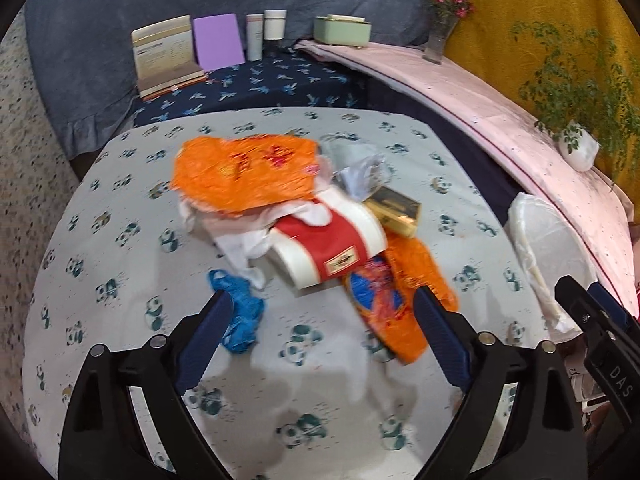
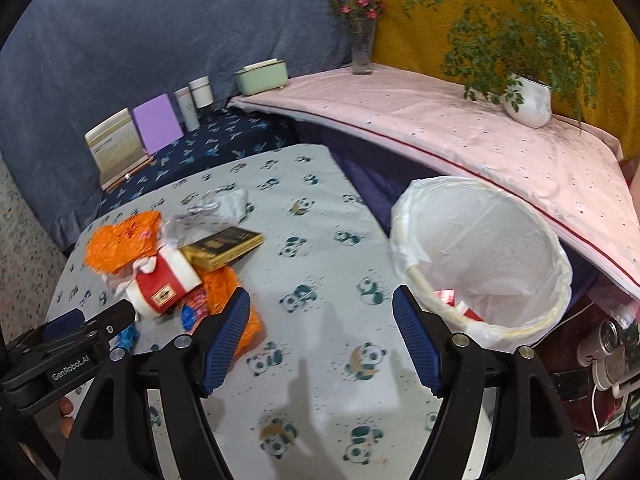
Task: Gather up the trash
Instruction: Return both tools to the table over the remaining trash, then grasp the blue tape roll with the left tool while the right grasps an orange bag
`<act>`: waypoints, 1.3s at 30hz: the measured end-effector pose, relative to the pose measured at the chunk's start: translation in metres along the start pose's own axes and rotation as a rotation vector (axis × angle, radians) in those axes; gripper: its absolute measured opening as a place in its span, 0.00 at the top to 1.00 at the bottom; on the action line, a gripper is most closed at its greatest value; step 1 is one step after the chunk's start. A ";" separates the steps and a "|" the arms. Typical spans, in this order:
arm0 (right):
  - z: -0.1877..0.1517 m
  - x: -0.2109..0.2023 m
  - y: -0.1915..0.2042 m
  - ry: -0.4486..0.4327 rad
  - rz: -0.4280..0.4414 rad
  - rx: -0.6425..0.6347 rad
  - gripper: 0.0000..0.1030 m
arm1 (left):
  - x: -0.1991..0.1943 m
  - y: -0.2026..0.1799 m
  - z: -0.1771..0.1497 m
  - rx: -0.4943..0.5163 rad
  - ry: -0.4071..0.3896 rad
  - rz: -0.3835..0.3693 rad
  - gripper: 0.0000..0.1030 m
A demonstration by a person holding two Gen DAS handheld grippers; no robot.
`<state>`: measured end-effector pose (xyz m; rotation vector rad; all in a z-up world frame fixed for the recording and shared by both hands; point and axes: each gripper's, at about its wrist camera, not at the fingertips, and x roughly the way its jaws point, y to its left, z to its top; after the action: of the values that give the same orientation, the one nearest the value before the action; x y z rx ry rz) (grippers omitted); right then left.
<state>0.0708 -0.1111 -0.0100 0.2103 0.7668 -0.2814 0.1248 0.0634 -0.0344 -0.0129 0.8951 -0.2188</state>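
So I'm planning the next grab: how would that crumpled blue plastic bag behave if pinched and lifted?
The blue plastic bag looks thin and crumpled, so it is probably floppy and very light. It would likely dangle and unfold when lifted, and its glossy film may slip.

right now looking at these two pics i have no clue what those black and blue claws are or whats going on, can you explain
Those claws are two hand-held grippers, each carrying a camera that looks along its fingers. One picture is from the left gripper, the other from the right gripper. Both are open and hold nothing. On the panda-print table lies a trash pile: orange wrappers, a red and white package, a gold box, a blue scrap. A lined bin waits beside the table.
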 end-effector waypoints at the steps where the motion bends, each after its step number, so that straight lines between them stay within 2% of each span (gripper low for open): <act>1: -0.001 0.002 0.004 0.006 0.007 -0.007 0.31 | 0.001 0.006 -0.002 -0.005 0.004 0.013 0.15; 12: -0.016 0.033 0.041 0.081 0.055 -0.079 0.31 | 0.022 0.045 -0.017 -0.060 0.058 0.060 0.15; 25: -0.022 0.086 0.057 0.167 0.060 -0.101 0.31 | 0.058 0.066 -0.020 -0.108 0.130 0.071 0.16; 27: -0.022 0.092 0.058 0.177 0.064 -0.102 0.31 | 0.062 0.067 -0.019 -0.109 0.137 0.064 0.19; 30: -0.023 0.102 0.058 0.197 0.072 -0.094 0.31 | 0.068 0.068 -0.019 -0.103 0.157 0.050 0.32; 36: -0.028 0.115 0.059 0.217 0.061 -0.094 0.31 | 0.070 0.066 -0.019 -0.087 0.164 0.035 0.59; 37: -0.028 0.115 0.060 0.218 0.063 -0.096 0.31 | 0.069 0.065 -0.019 -0.088 0.166 0.031 0.67; 38: -0.028 0.115 0.060 0.218 0.065 -0.097 0.33 | 0.069 0.065 -0.018 -0.089 0.167 0.026 0.72; 39: -0.028 0.114 0.061 0.215 0.070 -0.099 0.39 | 0.067 0.064 -0.018 -0.086 0.165 0.023 0.73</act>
<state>0.1503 -0.0650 -0.1052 0.1748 0.9818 -0.1549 0.1631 0.1140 -0.1044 -0.0654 1.0682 -0.1610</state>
